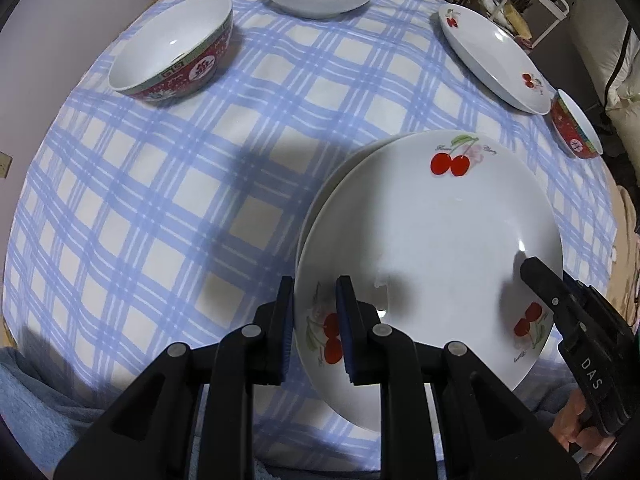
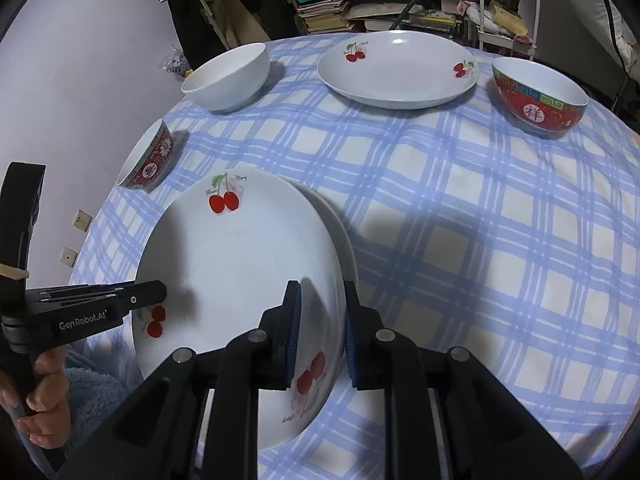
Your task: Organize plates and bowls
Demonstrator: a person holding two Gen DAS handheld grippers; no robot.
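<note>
**White cherry plate held over a second plate, checked tablecloth**

White cherry-print plate (image 1: 432,240): gripped at opposite rims by both tools, directly above a second plate (image 1: 320,200) whose edge shows just beneath it; whether the two touch cannot be told.

Left gripper (image 1: 314,332): clenched on the held plate's rim, one blue pad inside the rim, one outside.

Right gripper (image 2: 320,334): likewise clenched on the opposite rim, pads on either side of the edge.

Third cherry plate (image 2: 400,76): alone on the far side of the blue-and-white checked tablecloth (image 2: 480,220).

Plain white bowl (image 2: 228,80): upright, far side, left of the third plate in the right wrist view.

Red patterned bowl (image 2: 538,98): upright, right of the third plate.

Second red patterned bowl (image 1: 176,52): upright, near the cloth's edge, just beside the white bowl.
</note>
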